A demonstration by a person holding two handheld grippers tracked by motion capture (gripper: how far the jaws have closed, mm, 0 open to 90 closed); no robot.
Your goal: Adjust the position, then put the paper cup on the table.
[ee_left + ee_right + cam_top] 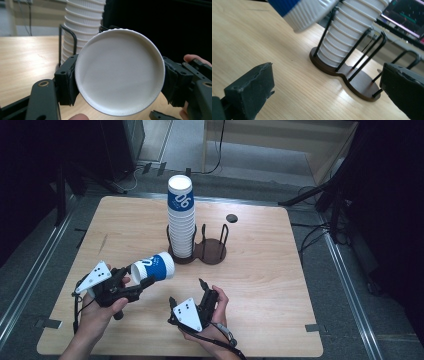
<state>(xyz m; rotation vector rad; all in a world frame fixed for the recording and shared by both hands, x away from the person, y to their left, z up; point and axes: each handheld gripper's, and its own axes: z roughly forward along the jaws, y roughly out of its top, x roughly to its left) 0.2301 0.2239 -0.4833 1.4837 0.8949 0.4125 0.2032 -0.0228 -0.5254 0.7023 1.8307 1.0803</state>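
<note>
Left hand-held gripper [131,287] grasping paper cup [152,267] sideways; right hand-held gripper [186,291] released, idle. Tall cup stack [180,217] in rack [210,251]; second slot empty.

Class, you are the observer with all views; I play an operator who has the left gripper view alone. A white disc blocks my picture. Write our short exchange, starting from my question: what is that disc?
Observer: It is the bottom of a paper cup lying sideways in the left gripper, blue band near its mouth.
Operator: How tall is the stack behind it?
Observer: The stack rises well above the holder posts.
Operator: Is the holder full?
Observer: No, its right-hand ring stands empty.
Operator: And my other gripper?
Observer: The right gripper has its jaws open, holding nothing.
</note>
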